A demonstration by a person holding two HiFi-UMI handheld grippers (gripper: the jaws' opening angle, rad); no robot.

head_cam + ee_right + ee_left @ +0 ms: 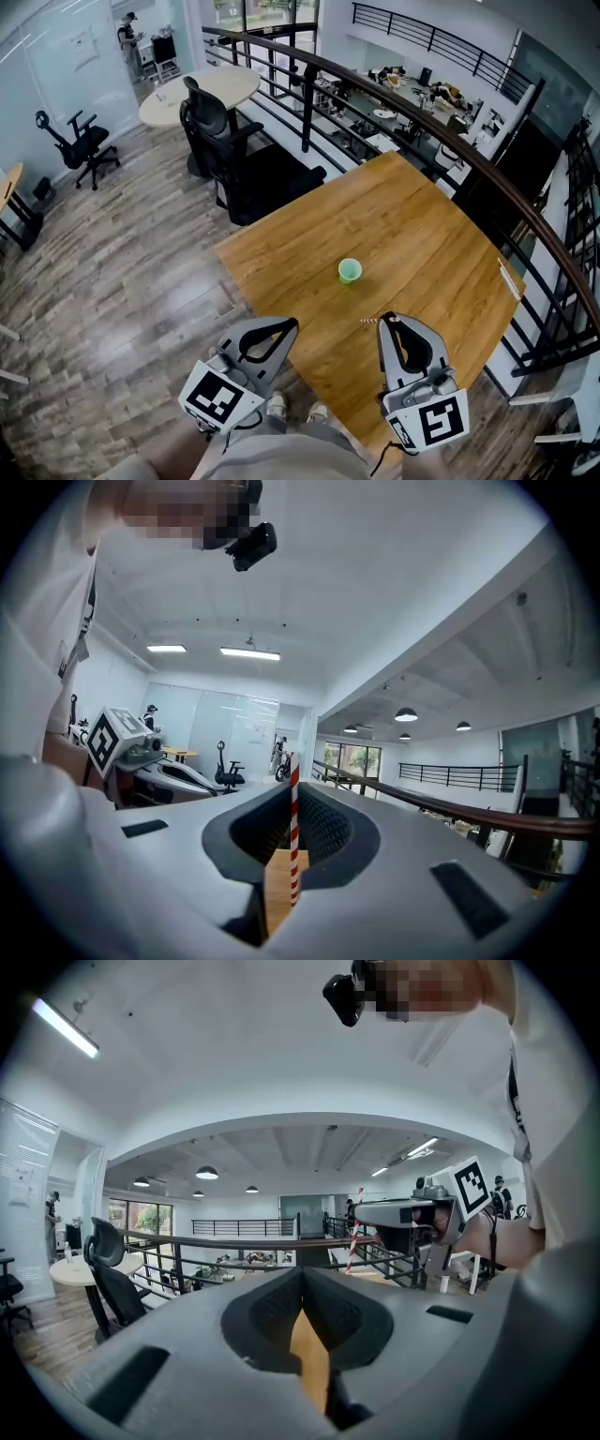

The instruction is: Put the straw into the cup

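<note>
A small green cup stands upright near the middle of the wooden table. My right gripper hovers over the table's near part, a short way from the cup on my side, shut on a red-and-white striped straw that pokes out leftward. In the right gripper view the straw stands upright between the closed jaws. My left gripper is over the table's near left edge, shut with nothing in it. From the left gripper view, the right gripper and straw show to the right.
A black office chair stands beyond the table's far left corner, with a round white table behind it. A dark curved railing runs along the table's far and right sides. A white strip lies at the right edge.
</note>
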